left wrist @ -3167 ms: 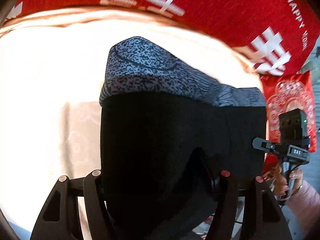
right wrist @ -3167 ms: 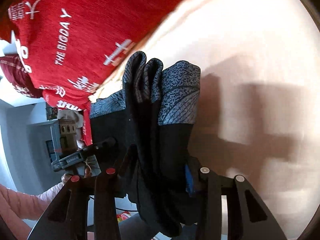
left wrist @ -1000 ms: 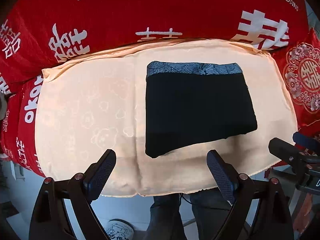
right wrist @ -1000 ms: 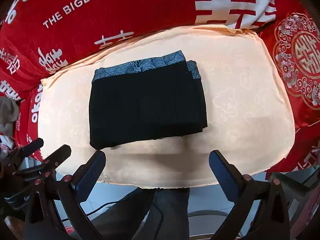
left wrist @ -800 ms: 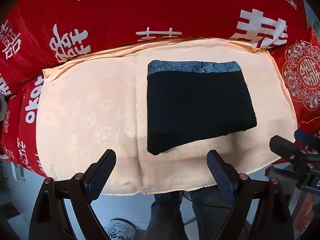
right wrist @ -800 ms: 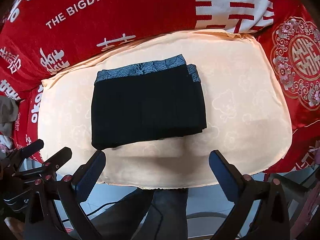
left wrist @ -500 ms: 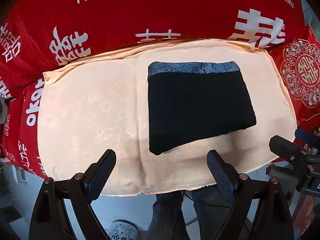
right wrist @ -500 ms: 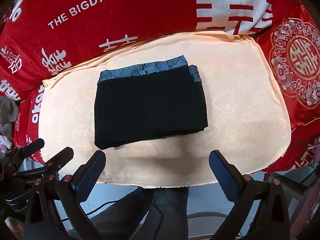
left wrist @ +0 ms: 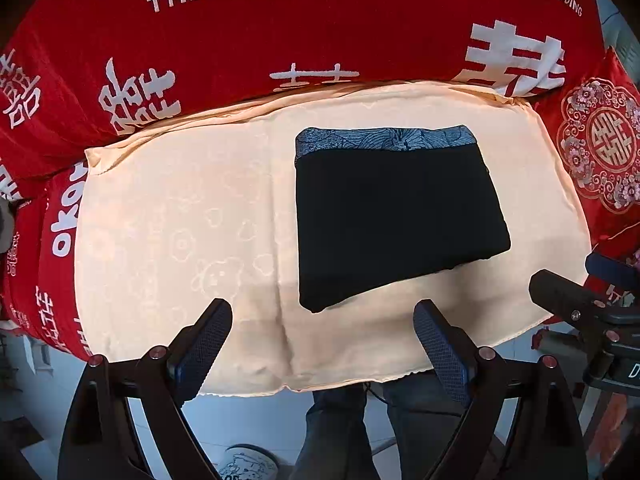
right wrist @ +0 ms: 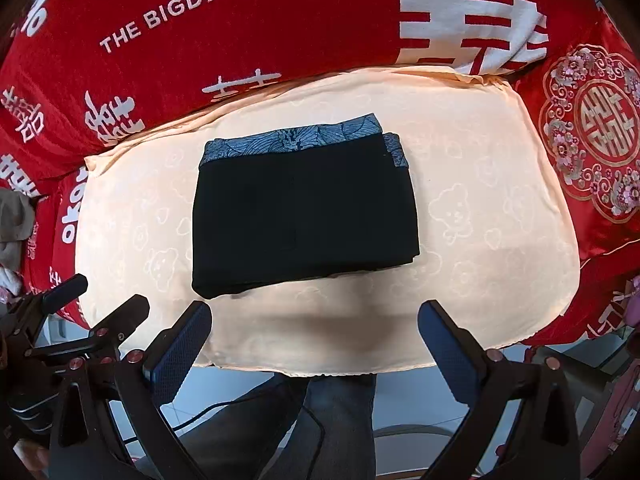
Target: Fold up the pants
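Red bedding (left wrist: 320, 40) rings peach cloth (left wrist: 180, 220) bearing folded pants (left wrist: 396, 216).

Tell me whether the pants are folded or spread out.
Folded. The pants lie as one compact black rectangle on the peach cushion, patterned waistband along the far edge, layered edges at the right side.

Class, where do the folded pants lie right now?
In both views the pants lie flat on the peach cloth, waistband toward the red blanket, beyond both open grippers.

one folded pants (left wrist: 396, 216), two tools (left wrist: 322, 344)
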`<state>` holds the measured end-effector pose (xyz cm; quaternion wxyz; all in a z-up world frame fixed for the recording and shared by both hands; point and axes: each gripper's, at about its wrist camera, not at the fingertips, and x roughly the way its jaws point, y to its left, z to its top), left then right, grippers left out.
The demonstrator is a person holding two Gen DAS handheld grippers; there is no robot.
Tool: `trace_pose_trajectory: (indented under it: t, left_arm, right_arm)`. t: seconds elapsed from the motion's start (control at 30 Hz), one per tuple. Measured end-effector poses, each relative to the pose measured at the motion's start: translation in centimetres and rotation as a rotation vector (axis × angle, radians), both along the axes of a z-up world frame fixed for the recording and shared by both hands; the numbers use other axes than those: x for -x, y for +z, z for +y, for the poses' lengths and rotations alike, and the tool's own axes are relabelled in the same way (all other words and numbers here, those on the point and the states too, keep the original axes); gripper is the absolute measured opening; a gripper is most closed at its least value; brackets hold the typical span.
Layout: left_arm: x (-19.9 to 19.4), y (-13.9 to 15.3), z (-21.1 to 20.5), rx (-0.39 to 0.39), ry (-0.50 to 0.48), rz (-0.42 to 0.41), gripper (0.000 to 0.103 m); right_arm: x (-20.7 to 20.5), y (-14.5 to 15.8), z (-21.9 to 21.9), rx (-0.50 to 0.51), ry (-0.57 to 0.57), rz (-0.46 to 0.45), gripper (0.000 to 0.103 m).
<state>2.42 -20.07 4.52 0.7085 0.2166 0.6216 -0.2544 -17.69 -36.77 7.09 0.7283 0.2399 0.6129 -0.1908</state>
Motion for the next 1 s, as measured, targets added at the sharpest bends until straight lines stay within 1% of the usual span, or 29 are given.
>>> trace_pose_trajectory:
  t: [0.13, 0.37, 0.87, 1.0]
  left_arm:
    - [0.03, -0.07, -0.03, 0.003, 0.003, 0.003, 0.093]
    - [0.32, 0.28, -0.3, 0.02, -0.009, -0.018, 0.093]
    - [0.48, -0.11, -0.5, -0.011, -0.004, -0.047, 0.093]
    - [0.59, 0.05, -0.54, 0.008, -0.007, -0.046, 0.093]
  right_arm:
    - [-0.13, 0.0, 0.1, 0.003, 0.007, 0.003, 0.103]
    - [-0.19, 0.06, 0.3, 0.011, 0.009, 0.007, 0.103]
    - [-0.43, -0.29, 0.2, 0.021, 0.019, 0.022, 0.103]
    - [-0.61, -0.47, 0.0, 0.019, 0.027, 0.027, 0.103]
